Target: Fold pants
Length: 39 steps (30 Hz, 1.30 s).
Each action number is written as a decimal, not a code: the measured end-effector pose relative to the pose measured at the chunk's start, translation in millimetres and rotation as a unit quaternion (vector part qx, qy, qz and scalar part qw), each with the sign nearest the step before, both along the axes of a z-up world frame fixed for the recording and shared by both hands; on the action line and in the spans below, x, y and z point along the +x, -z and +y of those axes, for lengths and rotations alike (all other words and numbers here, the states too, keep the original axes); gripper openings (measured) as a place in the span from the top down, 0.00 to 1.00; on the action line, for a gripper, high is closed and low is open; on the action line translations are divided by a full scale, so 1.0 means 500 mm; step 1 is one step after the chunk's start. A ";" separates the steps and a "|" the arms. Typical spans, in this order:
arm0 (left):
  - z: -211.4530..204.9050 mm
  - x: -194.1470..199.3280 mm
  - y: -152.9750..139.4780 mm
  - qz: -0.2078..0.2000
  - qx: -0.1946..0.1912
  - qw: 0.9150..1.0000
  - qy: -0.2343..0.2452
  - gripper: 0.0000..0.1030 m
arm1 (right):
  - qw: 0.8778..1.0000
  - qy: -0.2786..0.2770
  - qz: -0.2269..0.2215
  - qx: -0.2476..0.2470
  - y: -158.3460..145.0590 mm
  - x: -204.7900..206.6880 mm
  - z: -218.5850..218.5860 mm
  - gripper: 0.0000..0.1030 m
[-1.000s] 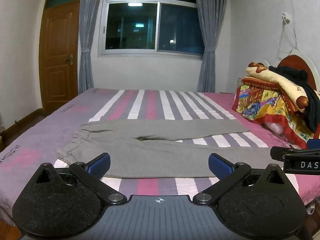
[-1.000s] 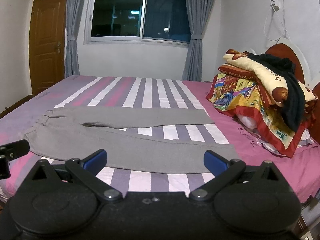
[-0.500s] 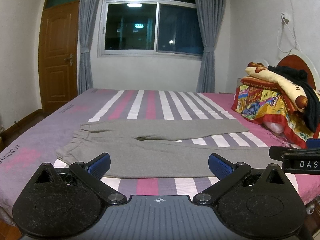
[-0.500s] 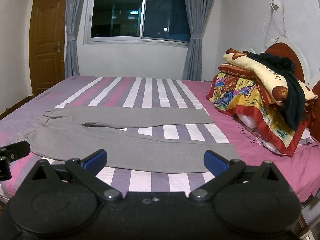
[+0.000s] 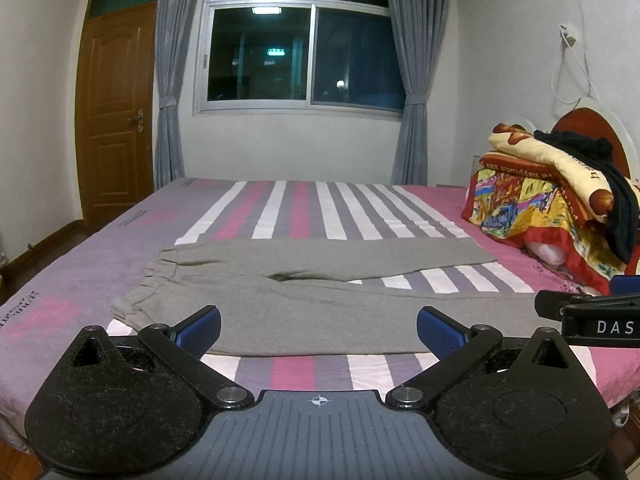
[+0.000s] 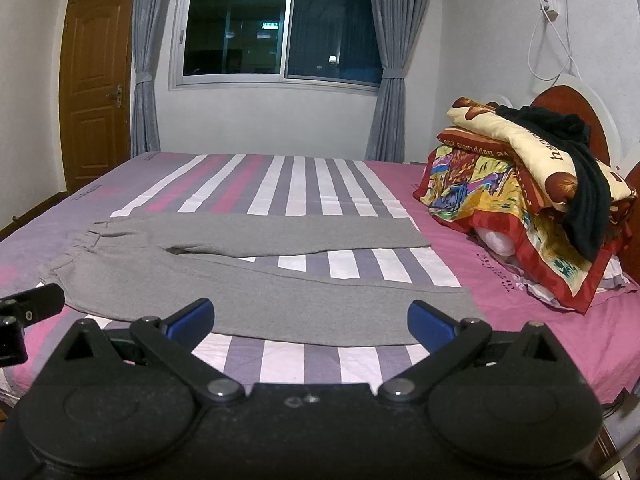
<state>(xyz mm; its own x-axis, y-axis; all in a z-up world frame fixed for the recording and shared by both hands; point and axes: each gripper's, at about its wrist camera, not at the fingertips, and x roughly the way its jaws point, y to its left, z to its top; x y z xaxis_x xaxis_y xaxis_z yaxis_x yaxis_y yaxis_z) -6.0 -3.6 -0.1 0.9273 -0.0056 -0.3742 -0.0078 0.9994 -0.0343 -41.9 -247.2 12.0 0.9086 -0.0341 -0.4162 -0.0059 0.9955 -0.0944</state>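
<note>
1. The grey pants lie flat on the bed, waistband to the left and legs running to the right.
2. The two legs are spread in a narrow V: the far leg ends short of the pillows, and the near leg runs along the bed's near edge.
3. The left gripper hovers at the near edge of the bed, its blue fingers spread wide with nothing between them; the near part of the pants shows in the gap.
4. The right gripper hovers likewise near the bed edge, further right, fingers wide and empty, facing the near leg.
5. From the left wrist view, part of the right gripper shows at the right edge, over the cuff end of the near leg.
6. A pile of colourful bedding with a black garment draped on top sits at the right end of the bed, by the headboard.
7. On the far wall are a dark window with grey curtains, and a wooden door to the left.
</note>
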 end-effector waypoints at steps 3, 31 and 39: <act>0.000 0.000 0.000 0.001 0.000 1.000 0.000 0.00 | 1.000 0.000 0.000 0.000 0.000 0.000 0.000 0.00; -0.009 -0.003 -0.001 -0.001 0.003 1.000 0.005 0.00 | 1.000 -0.006 -0.001 0.003 0.002 0.000 0.009 0.00; 0.043 0.039 -0.007 0.004 -0.027 1.000 0.003 0.00 | 0.997 -0.063 -0.029 0.042 -0.026 0.023 0.002 0.00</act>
